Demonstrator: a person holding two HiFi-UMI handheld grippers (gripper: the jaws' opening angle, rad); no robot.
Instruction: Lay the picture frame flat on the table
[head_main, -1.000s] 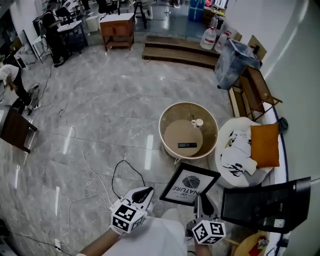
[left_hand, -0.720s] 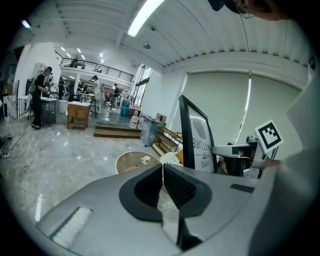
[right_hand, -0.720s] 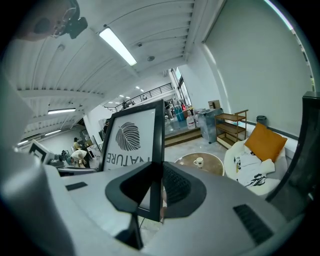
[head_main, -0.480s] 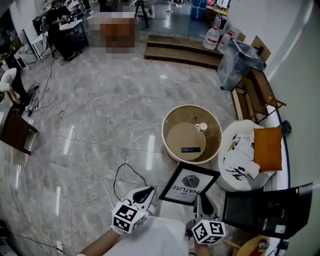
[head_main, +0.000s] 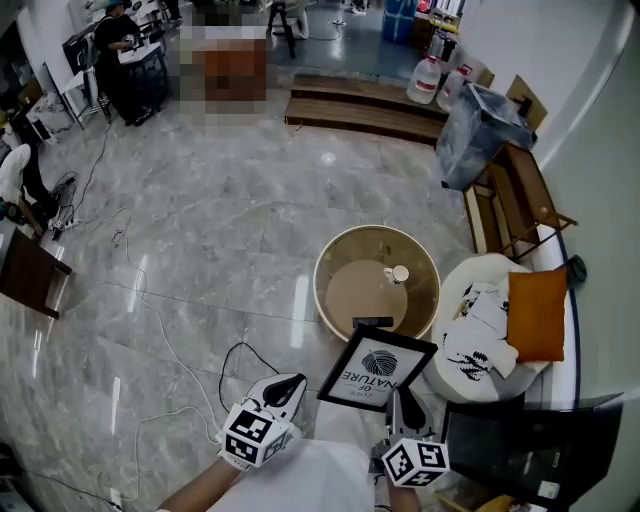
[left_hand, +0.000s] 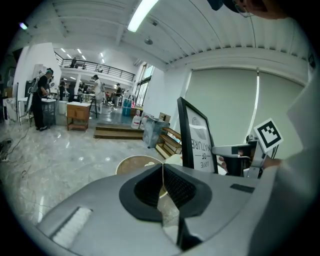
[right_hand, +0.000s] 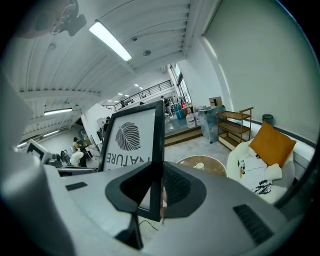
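Observation:
The black picture frame (head_main: 378, 367) with a white leaf print is held in the air, its far corner over the near rim of the round wooden table (head_main: 335, 262). My right gripper (head_main: 404, 408) is shut on the frame's near right edge. In the right gripper view the frame (right_hand: 131, 139) stands upright with its edge between the jaws of the right gripper (right_hand: 159, 192). My left gripper (head_main: 287, 389) hangs left of the frame, shut and empty. The left gripper view shows the left gripper (left_hand: 162, 186) with its pads together and the frame (left_hand: 196, 140) to the right.
A small white cup (head_main: 398, 273) and a dark remote (head_main: 372, 321), partly behind the frame, lie on the table. A white armchair (head_main: 470, 275) with an orange cushion (head_main: 535, 315) stands right of it. A black screen (head_main: 520, 435) is near right. Cables (head_main: 240, 352) trail on the floor.
The table has drawn nearer to the frame; the frame's far corner now overlaps the table's near rim and hides part of the remote. Both grippers kept their hold and place.

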